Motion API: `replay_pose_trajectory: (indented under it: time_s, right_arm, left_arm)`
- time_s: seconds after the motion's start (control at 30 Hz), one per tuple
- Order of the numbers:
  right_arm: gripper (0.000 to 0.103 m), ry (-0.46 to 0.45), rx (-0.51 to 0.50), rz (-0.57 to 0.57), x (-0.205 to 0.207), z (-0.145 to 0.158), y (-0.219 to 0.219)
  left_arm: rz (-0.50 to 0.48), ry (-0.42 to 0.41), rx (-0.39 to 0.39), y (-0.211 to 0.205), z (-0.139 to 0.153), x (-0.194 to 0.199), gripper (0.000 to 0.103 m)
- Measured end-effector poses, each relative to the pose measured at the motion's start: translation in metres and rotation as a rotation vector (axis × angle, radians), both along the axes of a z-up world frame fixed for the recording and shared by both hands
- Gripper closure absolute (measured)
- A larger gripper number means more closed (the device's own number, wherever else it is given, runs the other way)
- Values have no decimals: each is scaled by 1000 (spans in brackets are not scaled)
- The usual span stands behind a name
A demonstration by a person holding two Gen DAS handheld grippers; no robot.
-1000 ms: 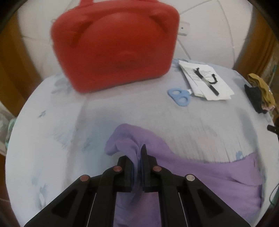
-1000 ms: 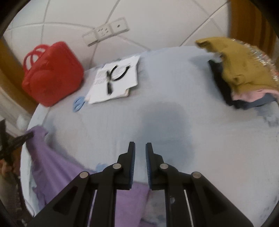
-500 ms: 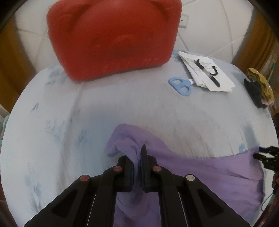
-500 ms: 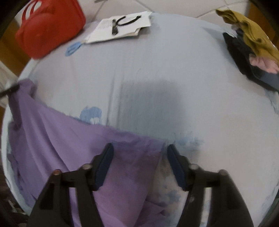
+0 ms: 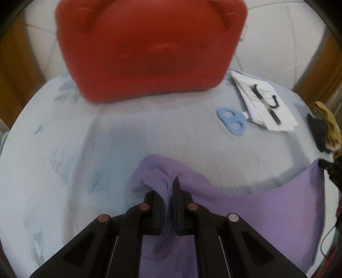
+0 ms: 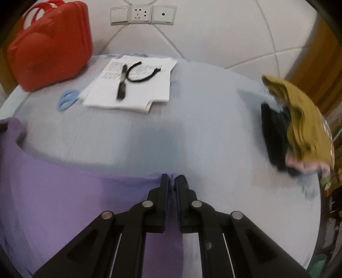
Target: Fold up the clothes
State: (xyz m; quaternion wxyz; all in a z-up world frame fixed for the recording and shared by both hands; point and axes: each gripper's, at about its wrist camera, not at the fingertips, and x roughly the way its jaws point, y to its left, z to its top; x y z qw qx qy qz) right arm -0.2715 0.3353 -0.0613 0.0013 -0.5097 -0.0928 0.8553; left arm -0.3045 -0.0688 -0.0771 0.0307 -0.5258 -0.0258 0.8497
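Note:
A purple garment (image 5: 267, 211) lies stretched across the near part of a pale blue table cover (image 5: 64, 149). My left gripper (image 5: 170, 192) is shut on a bunched corner of it, with cloth pinched between the fingers. In the right wrist view the same purple garment (image 6: 64, 192) spreads to the left, and my right gripper (image 6: 172, 181) is shut on its far right corner. At the right edge of the left wrist view the right gripper's tip (image 5: 329, 169) shows against the cloth's corner.
A red bear-faced case (image 5: 149, 47) stands at the back. Blue scissors (image 5: 232, 121) lie beside white papers (image 6: 132, 85) that carry a black pen and cord. A pile of mustard, black and pink clothes (image 6: 299, 126) sits at the right. Wall sockets (image 6: 143, 15) are behind.
My right gripper opened over the garment's right corner, then shut on it. The left gripper, still holding its corner, moved toward the red case.

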Motion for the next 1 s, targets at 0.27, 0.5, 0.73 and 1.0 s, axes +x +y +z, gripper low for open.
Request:
replay_pose_trajectory:
  time_s: [0.27,0.5,0.73,1.0]
  right_arm:
    - [98,-44,12,-44,-60,-33,1]
    - [86,-54,-69,-108,-51,-37,20]
    - [49,-7,-195,-111,17,7,36]
    - [49,-117,-276,-89,146,-20,44]
  left_arm:
    - [54,-20,0,-9,-24,-29,79]
    - [127,6,-40,-40,-3,-19,42]
    - [45,-65,-69,-50,19,77,42]
    - [73,-140,-17,-54,-8,214,41]
